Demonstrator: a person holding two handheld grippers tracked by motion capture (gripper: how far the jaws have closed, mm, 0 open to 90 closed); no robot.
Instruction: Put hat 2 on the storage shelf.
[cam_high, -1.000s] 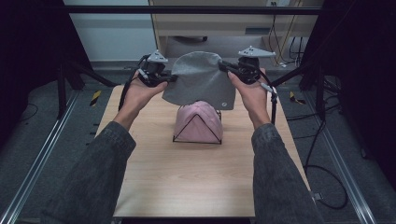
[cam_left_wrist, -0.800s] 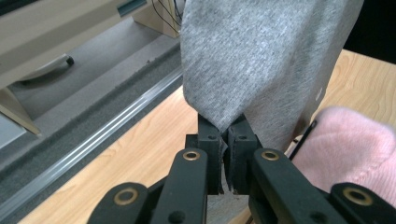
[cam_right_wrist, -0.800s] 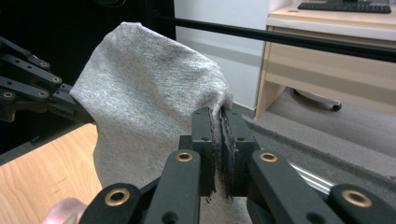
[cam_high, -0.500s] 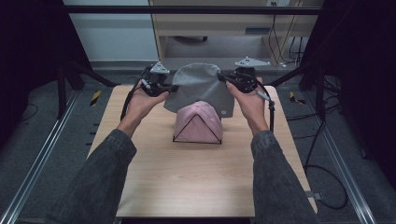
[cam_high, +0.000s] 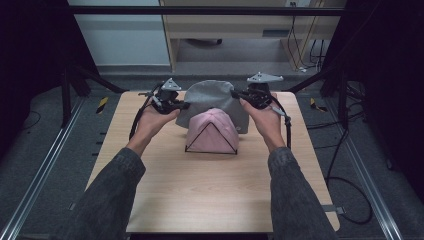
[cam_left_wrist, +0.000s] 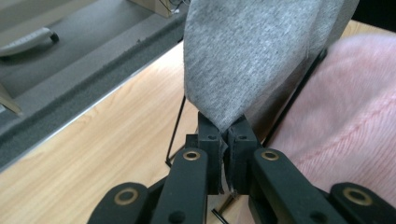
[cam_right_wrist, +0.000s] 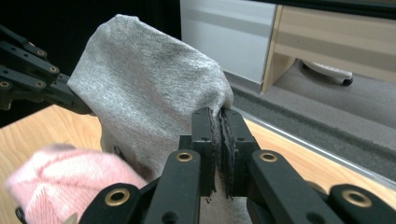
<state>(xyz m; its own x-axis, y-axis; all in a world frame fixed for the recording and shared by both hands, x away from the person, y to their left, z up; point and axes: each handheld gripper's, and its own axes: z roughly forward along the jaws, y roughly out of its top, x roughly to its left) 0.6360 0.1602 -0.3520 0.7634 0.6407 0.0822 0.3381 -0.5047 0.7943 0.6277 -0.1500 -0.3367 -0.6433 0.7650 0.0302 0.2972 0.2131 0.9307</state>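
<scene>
Centre of the high view: left hand-held gripper (cam_high: 184, 105) and right hand-held gripper (cam_high: 236, 94), each clamped shut on an edge of the grey hat (cam_high: 212, 95), hold it spread above and behind the pink hat (cam_high: 212, 131) on its wire stand (cam_high: 210, 150) on the table (cam_high: 150, 185). To seat it well, lower both sides evenly, opening centred over the stand. The grey hat is soft, speckled knit.
</scene>
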